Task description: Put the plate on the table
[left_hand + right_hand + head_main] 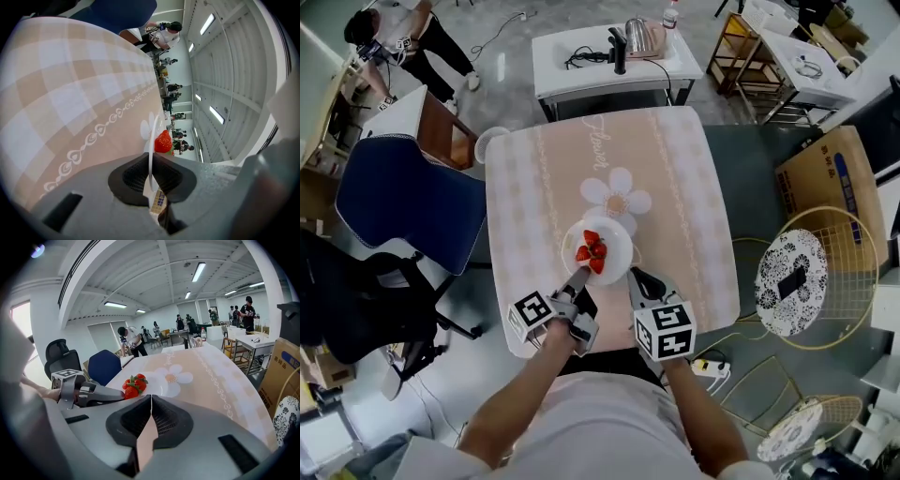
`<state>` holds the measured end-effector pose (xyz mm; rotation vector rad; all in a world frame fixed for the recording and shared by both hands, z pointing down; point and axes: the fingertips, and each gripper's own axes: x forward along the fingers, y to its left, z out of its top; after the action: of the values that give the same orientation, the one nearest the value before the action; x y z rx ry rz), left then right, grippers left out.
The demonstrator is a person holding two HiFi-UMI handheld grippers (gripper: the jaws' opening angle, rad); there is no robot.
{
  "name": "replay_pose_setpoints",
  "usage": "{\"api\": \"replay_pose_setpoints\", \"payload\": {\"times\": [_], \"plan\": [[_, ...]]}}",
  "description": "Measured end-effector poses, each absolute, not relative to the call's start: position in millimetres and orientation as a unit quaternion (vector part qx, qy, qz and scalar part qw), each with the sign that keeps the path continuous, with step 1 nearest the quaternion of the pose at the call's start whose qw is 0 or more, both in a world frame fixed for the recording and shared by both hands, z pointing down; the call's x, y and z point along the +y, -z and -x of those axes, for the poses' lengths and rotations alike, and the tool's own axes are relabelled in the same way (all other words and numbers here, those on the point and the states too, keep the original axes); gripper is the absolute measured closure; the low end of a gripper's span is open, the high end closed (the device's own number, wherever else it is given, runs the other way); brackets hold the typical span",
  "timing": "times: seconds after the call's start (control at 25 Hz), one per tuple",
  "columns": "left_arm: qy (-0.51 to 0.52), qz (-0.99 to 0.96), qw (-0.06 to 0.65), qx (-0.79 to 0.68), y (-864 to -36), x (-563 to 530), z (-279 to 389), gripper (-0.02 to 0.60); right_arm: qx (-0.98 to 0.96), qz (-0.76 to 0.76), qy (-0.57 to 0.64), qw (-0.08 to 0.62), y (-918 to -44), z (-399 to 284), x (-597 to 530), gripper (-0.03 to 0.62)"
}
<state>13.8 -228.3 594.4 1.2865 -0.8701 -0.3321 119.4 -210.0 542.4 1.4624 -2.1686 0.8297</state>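
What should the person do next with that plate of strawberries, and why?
Probably ease the left gripper down a touch so the plate settles flat on the table. Its jaws are clamped on the plate's near rim, strawberries sit on top, and I cannot tell whether the plate already rests there. The right gripper is shut and empty.

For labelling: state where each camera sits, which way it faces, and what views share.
Head view: on the person's head, facing steeply down at the table; forearms, both grippers show.
Left gripper view: on the left gripper, rolled sideways, along jaws clamping the plate.
Right gripper view: on the right gripper, upright, across the table; jaws shut.
Shared: strawberries, in all three.
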Motion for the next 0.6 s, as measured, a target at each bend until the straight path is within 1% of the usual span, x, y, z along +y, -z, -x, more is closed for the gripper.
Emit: {"api": "replay_pose_setpoints", "payload": {"times": [0.6], "plan": [[0.129,-0.553,0.723,-0.393,-629,-256,-20,0.558,-0.766,-0.515,-0.312,0.223,-561,-110,-232,0.589]]}}
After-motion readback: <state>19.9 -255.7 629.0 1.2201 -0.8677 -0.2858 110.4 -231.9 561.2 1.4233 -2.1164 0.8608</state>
